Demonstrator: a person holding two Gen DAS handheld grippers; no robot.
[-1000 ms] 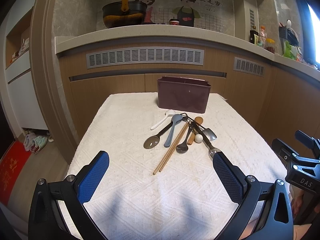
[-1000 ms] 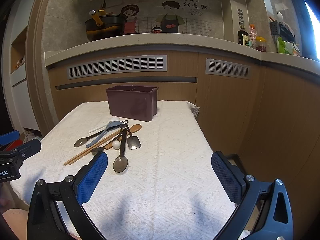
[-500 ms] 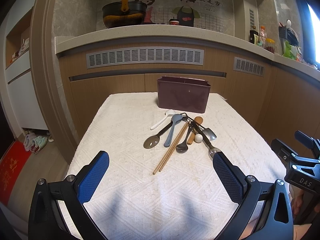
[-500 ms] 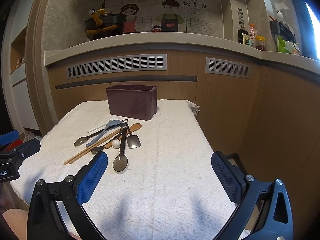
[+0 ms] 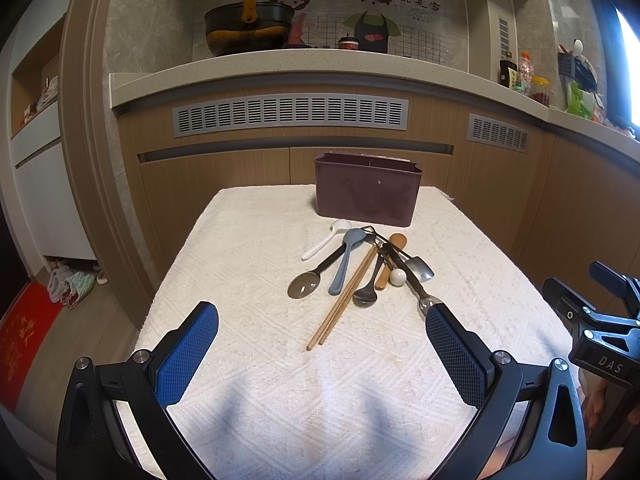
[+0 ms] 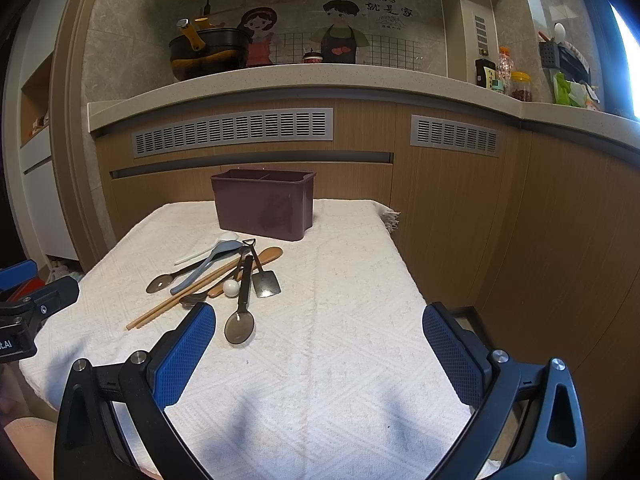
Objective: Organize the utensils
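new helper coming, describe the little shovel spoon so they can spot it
On the white cloth-covered table, a utensil pile lies before the dark purple plastic holder. At its right edge lies the small metal shovel-shaped spoon: flat square blade, triangular loop handle, unlike the round-bowled spoons.

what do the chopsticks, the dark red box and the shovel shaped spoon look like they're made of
Pair of tan chopsticks: probably wood or bamboo, matte, warm even tan. Dark maroon rectangular utensil box: likely moulded plastic, smooth with faint sheen and rounded rim. Small shovel-shaped spoon: seemingly steel, grey reflective blade.

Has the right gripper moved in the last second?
Yes, slightly. In the right wrist view the maroon utensil holder and the counter vents sit a little lower than a second ago, so the open right gripper has tilted or risen slightly.
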